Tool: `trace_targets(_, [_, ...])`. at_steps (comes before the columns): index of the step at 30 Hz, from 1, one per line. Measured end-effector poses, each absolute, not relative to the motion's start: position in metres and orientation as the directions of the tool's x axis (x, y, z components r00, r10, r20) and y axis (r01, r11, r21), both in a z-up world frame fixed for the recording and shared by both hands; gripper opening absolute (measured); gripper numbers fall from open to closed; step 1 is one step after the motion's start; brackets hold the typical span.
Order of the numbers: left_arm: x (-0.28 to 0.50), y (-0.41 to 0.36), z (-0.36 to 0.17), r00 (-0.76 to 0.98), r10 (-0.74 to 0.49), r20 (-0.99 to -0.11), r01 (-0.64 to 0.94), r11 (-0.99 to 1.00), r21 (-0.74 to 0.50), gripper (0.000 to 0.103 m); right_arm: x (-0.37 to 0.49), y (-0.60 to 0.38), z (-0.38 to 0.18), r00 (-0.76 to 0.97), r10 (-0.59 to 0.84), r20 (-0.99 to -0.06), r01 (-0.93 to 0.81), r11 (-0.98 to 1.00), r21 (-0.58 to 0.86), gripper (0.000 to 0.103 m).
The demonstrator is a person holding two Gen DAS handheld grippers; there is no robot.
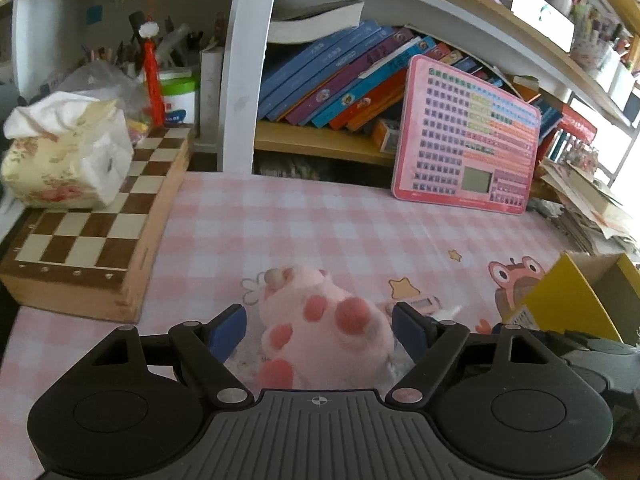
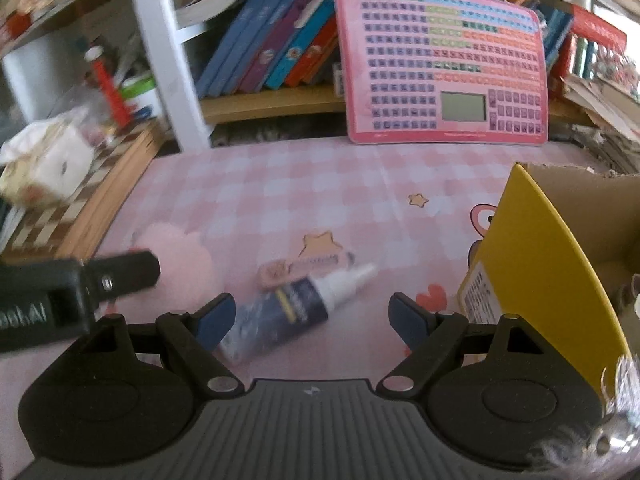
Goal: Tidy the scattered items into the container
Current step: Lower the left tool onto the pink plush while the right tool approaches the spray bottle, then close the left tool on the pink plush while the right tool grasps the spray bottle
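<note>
Between the blue pads of the left gripper [image 1: 319, 330] lies the pink plush toy [image 1: 320, 328], a soft paw-patterned lump resting on the pink checked table mat [image 1: 304, 216]; the jaws stand wide and released, one pad on each side of the toy with mat showing on the left side, so nothing is grasped yet. The toy's longer axis runs roughly away from the camera, which suits a squeeze across its width. The right gripper [image 2: 312, 320] is likewise open and empty, and the dark blue tube with a white nozzle [image 2: 298, 310] lies just ahead of it, slanted, its nozzle pointing up and to the right and its flat tail close by the left pad. That slant means the jaws are not square to the tube; a roll of the wrist looks needed before closing. Just beyond the tube sits a small pink eraser-like piece [image 2: 276, 272], near enough to be nudged. The yellow cardboard box [image 2: 536, 248], judged to be the container, stands open at the right, nearer the right hand. The left gripper's finger reaches into the right wrist view, so the two tools work close together and could clash. A wooden chessboard [image 1: 92, 216] carrying a tissue pack [image 1: 64, 160] borders the left, well apart.
</note>
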State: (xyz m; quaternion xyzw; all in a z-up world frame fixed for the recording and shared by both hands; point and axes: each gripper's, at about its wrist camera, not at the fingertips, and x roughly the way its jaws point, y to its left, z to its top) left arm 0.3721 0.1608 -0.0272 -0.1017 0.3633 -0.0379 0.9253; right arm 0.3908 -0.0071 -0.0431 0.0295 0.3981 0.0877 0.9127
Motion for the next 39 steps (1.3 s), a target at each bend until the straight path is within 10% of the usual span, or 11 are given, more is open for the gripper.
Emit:
trace_targets(12, [0.399,0.163,-0.046,0.682,-0.189,-0.707,-0.025,0.959,-0.281,0.081,0.418,-0.001,-0.071,0.58,0.164,-0.798,-0.084,0.986,0.142,0.073])
trace_targets(23, [0.403,0.141,-0.058,0.661,-0.184,-0.728,0.047,0.978,-0.204,0.076,0.395,-0.009,-0.072,0.594,0.134,-0.794,-0.189,0.982,0.025,0.035])
trace_targets(39, [0.371,0.131,-0.038,0.677,-0.209,-0.706,0.09,0.975,-0.202,0.061,0.382,-0.009,-0.066,0.592,0.169,-0.788,-0.26,0.965,0.012,0.033])
